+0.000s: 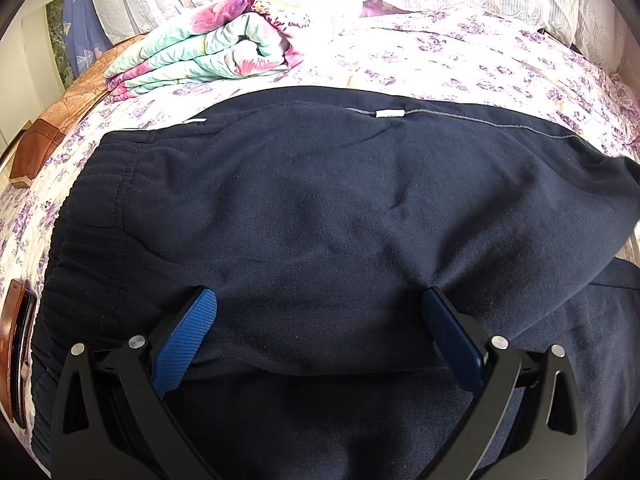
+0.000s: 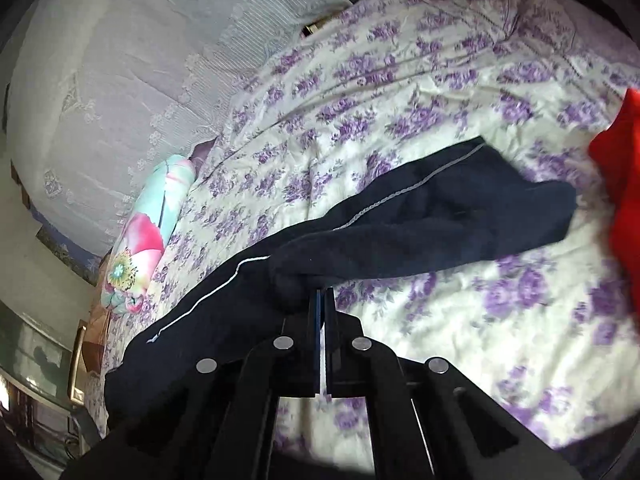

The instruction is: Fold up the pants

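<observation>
Right wrist view: right gripper (image 2: pixel 322 300) tilted, clamped on pants (image 2: pixel 420 216).

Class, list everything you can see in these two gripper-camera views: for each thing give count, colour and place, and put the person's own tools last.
pants: one pair, dark navy with a thin grey side stripe, spread across the bed.
bedsheet: one, white with purple flowers, under the pants.
folded quilt: one, mint and pink floral, beyond the pants at the far left.
red cloth: one, red, right edge of the right wrist view; what it is cannot be told.
lace fabric: white, behind the bed.
left gripper: one, black with blue pads, open over the pants.
right gripper: one, black, shut on a fold of the pants.
</observation>
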`<state>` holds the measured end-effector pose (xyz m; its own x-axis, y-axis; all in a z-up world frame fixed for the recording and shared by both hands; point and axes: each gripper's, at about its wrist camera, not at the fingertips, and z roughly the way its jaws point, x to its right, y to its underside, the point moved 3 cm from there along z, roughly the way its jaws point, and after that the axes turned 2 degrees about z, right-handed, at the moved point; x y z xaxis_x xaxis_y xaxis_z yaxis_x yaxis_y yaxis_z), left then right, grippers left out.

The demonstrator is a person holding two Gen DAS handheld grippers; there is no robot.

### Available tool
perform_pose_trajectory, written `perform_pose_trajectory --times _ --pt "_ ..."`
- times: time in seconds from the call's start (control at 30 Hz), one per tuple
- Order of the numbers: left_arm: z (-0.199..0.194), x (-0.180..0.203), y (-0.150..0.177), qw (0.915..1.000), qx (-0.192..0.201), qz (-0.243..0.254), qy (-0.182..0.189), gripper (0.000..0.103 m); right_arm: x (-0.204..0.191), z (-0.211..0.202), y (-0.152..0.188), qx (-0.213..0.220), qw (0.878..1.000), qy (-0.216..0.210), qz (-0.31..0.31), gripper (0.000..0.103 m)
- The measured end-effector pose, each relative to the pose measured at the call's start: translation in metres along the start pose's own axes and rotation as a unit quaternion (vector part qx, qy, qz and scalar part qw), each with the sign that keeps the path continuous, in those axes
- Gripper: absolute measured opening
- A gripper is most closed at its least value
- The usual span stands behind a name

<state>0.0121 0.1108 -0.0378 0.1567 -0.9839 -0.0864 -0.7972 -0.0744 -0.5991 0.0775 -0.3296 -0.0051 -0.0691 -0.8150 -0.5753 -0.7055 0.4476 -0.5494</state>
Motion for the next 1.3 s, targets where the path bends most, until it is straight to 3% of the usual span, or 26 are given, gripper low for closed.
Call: perform_pose_trajectory --times 0.17,0.3,0.43,0.5,0.57,0.63,0.7,0.8,0.87,0.93,1.07,1.17,1.2,1.27,1.3 --pt "0.0 0.0 0.0 1.0 0.001 0.002 -0.002 0.099 0.012 -0.022 0.034 -0.032 0.999 0.018 0.001 0.002" --pt "0.0 0.0 0.0 1.0 0.001 0.002 -0.002 0.099 0.046 -0.014 0.063 -0.079 0.993 0.048 0.067 0.005" --pt "0.0 0.0 0.0 1.0 0.001 0.003 -0.002 0.099 0.09 -0.05 0.038 0.009 0.987 0.049 0.151 0.006" --pt "0.0 0.0 0.0 1.0 0.002 0.004 -0.004 0.099 0.107 -0.06 0.018 0.038 0.984 0.061 0.163 0.007" --pt "0.0 0.0 0.0 1.0 0.002 0.005 -0.005 0.099 0.107 -0.058 0.002 0.048 0.987 0.097 0.119 0.019" --pt "0.0 0.0 0.0 1.0 0.001 0.005 -0.006 0.099 0.104 -0.045 -0.004 0.038 0.989 0.104 0.098 0.054" --pt "-0.001 0.0 0.0 1.0 0.0 0.006 -0.007 0.099 0.102 -0.032 -0.005 0.038 0.99 0.083 0.105 0.063" --pt "-0.001 0.001 0.0 0.9999 0.0 0.007 -0.01 0.099 0.1 -0.006 -0.004 0.031 0.99 0.07 0.117 0.064" --pt "-0.001 0.001 0.0 0.9999 0.0 0.008 -0.012 0.099 0.097 0.002 -0.008 0.056 0.989 0.077 0.112 0.06" --pt "-0.001 0.001 0.0 0.9999 0.0 0.008 -0.013 0.099 0.094 0.005 -0.008 0.055 0.99 0.065 0.111 0.016" --pt "-0.001 0.001 -0.001 0.9999 0.0 0.009 -0.013 0.099 0.089 -0.006 -0.008 0.066 0.989 0.05 0.119 0.011" --pt "-0.001 0.0 -0.001 0.9999 0.0 0.009 -0.012 0.099 0.081 -0.053 -0.009 0.105 0.988 0.052 0.101 0.008" --pt "-0.001 0.0 -0.001 0.9999 0.0 0.008 -0.012 0.099 0.08 -0.07 -0.009 0.117 0.987 0.064 0.089 0.0" --pt "-0.002 0.0 0.0 0.9999 0.002 0.008 -0.012 0.099 0.087 -0.096 -0.007 0.124 0.984 0.108 0.072 0.0" --pt "-0.002 0.0 0.0 0.9999 0.003 0.007 -0.011 0.099 0.099 -0.098 -0.003 0.1 0.983 0.139 0.073 0.0"
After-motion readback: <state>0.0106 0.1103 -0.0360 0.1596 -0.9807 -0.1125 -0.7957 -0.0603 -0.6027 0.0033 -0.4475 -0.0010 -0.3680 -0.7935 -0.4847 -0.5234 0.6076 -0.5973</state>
